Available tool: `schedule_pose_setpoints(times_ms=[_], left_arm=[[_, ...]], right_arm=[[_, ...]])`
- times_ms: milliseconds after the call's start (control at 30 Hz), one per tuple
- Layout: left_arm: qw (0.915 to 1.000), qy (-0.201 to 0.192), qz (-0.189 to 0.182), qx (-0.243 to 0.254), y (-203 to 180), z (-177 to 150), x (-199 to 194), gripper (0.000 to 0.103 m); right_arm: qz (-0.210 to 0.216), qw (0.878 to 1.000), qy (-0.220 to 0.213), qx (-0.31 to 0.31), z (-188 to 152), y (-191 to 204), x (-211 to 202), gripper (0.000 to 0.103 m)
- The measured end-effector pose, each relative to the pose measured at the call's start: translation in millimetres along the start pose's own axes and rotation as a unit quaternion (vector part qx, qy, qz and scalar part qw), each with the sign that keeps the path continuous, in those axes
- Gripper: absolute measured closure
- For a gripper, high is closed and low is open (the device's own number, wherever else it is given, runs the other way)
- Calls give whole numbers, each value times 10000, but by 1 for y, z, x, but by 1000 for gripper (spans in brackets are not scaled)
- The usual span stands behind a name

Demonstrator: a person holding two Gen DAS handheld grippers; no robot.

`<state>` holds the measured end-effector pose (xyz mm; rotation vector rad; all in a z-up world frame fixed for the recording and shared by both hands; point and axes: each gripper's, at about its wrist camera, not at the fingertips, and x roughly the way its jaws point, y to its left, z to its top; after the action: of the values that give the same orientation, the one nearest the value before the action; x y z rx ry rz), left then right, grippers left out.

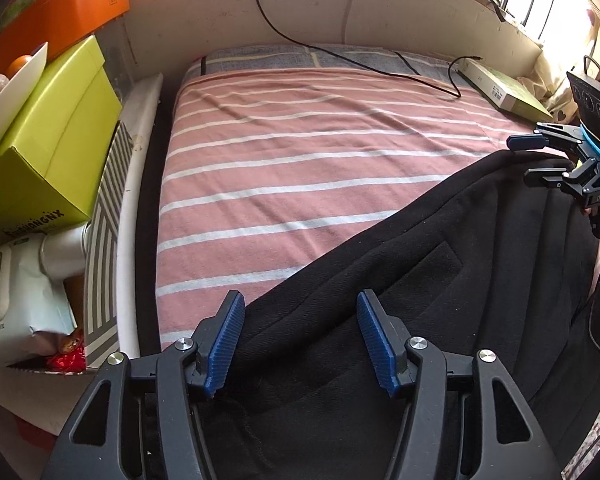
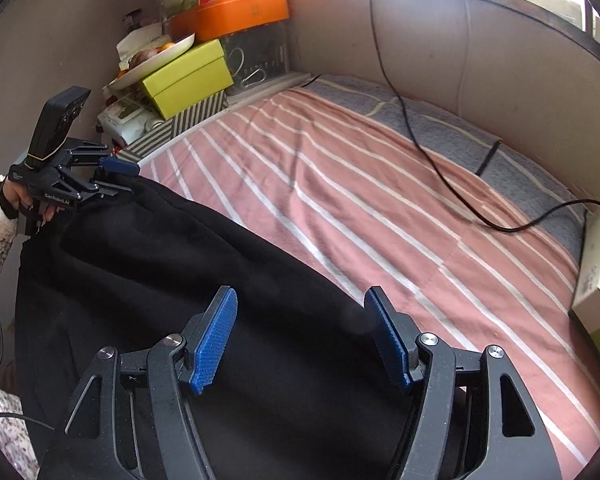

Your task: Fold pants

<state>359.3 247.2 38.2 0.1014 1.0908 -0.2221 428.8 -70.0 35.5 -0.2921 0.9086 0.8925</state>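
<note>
Black pants (image 1: pixel 400 280) lie across the near edge of a bed with a pink, white-striped sheet (image 1: pixel 300 168); they also show in the right wrist view (image 2: pixel 180 272). My left gripper (image 1: pixel 300 340) is open, its blue pads astride the pants' edge at one end. My right gripper (image 2: pixel 300 336) is open over the other end of the pants. Each gripper shows in the other's view, the right one (image 1: pixel 530 162) at the far right, the left one (image 2: pixel 116 178) at the far left, both with jaws apart at the fabric's top edge.
Green (image 1: pixel 48 148) and orange (image 1: pixel 56 12) boxes, a plate of fruit and packages are stacked left of the bed. A black cable (image 2: pixel 440 168) runs across the sheet. A flat box (image 1: pixel 504 88) lies at the bed's far right. A padded wall (image 2: pixel 420 48) bounds the bed.
</note>
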Motion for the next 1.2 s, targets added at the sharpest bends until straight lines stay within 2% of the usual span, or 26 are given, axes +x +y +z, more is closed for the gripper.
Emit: schedule_pose_setpoints(times_ms=[267,367,467,600,733,800,833,867,967,1133,1200], left_arm=[[9998,111,-160,16,9,1,14,26],[9997,120,-206,63,8,3,18,24],[9995,151,-253,133,9,6,20,23],[9993,178,-257,184,7,8,22,22],[9992,187,-251,262,4,7,22,22],[9990,199,-250,327,2,6,22,22],[9989,200,-248,350,2,6,22,22],[9988,190,-267,360,1,6,21,26],[9985,144,-371,371,-2,5,19,37],[9985,106,-409,336,-3,4,16,52],[9986,35,-449,269,-3,5,13,72]], right_arm=[[-116,9996,213,-111,13,3,28,36],[-81,9987,415,-300,13,10,40,36],[-176,9971,399,-627,12,19,43,36],[-124,9977,410,-525,12,16,44,36],[-247,9973,455,-524,10,19,43,36],[-267,9969,493,-545,10,22,42,39],[-216,9972,458,-551,9,22,40,48],[-147,9976,413,-540,8,21,38,61],[-84,9985,344,-428,4,17,33,77],[-54,9991,215,-375,-1,21,28,90],[-72,9993,136,-343,-2,22,23,92]])
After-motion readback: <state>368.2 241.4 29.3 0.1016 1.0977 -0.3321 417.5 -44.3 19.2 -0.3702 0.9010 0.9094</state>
